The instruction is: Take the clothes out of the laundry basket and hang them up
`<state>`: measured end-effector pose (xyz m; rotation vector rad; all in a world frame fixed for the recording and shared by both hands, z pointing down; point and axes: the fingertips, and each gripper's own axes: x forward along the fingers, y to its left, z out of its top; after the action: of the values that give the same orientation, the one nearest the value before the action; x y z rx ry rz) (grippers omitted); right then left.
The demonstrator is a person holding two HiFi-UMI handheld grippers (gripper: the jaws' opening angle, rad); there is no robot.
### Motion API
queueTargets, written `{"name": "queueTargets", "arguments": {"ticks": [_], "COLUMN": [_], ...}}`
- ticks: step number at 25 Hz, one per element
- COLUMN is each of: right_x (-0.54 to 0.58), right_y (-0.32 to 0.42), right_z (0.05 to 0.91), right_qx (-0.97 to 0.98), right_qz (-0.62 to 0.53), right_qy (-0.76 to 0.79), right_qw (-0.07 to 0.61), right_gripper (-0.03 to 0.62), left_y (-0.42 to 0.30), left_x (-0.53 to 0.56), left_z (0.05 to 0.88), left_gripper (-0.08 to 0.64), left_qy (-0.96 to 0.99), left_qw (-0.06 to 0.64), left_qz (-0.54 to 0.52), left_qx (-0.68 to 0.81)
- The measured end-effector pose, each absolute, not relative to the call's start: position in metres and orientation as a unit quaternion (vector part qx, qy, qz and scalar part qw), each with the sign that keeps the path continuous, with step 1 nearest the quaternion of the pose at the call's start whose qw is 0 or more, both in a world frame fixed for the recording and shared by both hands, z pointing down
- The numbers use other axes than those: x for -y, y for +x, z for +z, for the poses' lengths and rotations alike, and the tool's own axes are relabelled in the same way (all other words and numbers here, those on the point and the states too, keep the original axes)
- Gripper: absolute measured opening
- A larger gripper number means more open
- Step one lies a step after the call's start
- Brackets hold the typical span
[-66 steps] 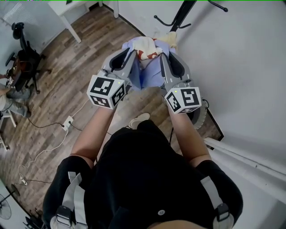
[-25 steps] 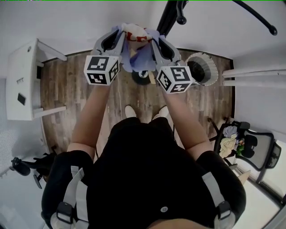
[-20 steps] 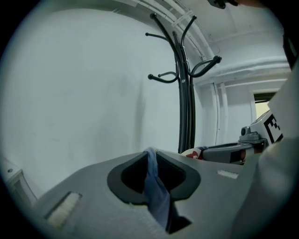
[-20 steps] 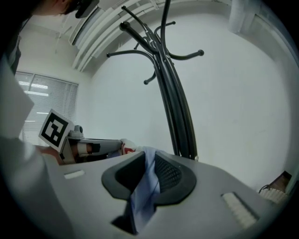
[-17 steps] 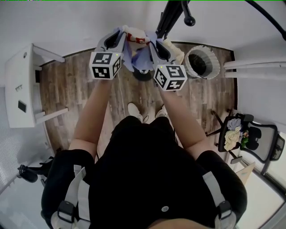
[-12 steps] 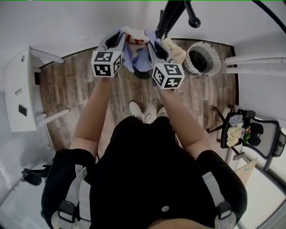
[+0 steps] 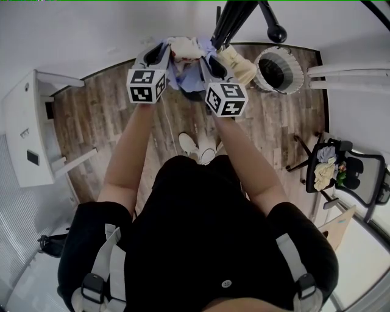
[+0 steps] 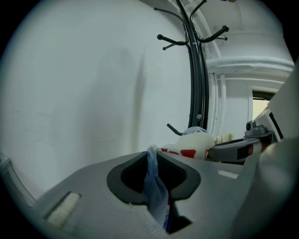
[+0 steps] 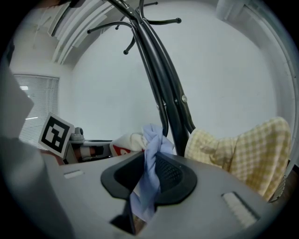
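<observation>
A light blue garment [image 7: 187, 68] with a white and red part hangs stretched between my two grippers, close to the black coat stand [image 7: 233, 17]. My left gripper [image 7: 163, 53] is shut on one blue edge [image 8: 155, 186]. My right gripper [image 7: 207, 61] is shut on the other blue edge [image 9: 148, 173]. In the left gripper view the white and red part [image 8: 192, 146] bulges beyond the jaws, in front of the stand's pole [image 8: 196, 79]. A yellow checked garment [image 9: 238, 148] hangs on the stand [image 9: 161, 84], just right of my right gripper. The round white laundry basket [image 7: 281, 68] stands on the floor at the right.
A white desk [image 7: 24, 131] is at the left on the wooden floor. An office chair [image 7: 344, 173] with clothes piled on it stands at the right. The person's shoes [image 7: 198, 145] are below the grippers. The white wall is right behind the coat stand.
Both grippers have carried the blue garment up and closer to the coat stand. The yellow checked garment has come into view beside the right gripper. Both grips are unchanged.
</observation>
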<state>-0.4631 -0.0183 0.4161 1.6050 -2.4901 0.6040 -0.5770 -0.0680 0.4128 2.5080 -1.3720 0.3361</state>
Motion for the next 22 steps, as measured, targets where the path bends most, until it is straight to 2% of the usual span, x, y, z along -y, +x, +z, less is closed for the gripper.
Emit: {"name": "queueTargets", "arguments": {"ticks": [10, 22], "right_x": [0.021, 0.014], "right_y": [-0.471, -0.471], "right_z": [0.425, 0.440], "right_qx": [0.819, 0.817], "right_qz": [0.207, 0.188], "right_qy": [0.533, 0.540], "right_qw": [0.052, 0.078], "right_gripper": [0.094, 0.140], "left_y": [-0.574, -0.573], "left_x": [0.081, 0.072], "left_z": [0.438, 0.469], "left_gripper": [0.066, 0.067], "left_qy": [0.869, 0.869], "left_qw": [0.139, 0.148], "left_qz": [0.130, 0.143], "left_qx": [0.457, 0.450]}}
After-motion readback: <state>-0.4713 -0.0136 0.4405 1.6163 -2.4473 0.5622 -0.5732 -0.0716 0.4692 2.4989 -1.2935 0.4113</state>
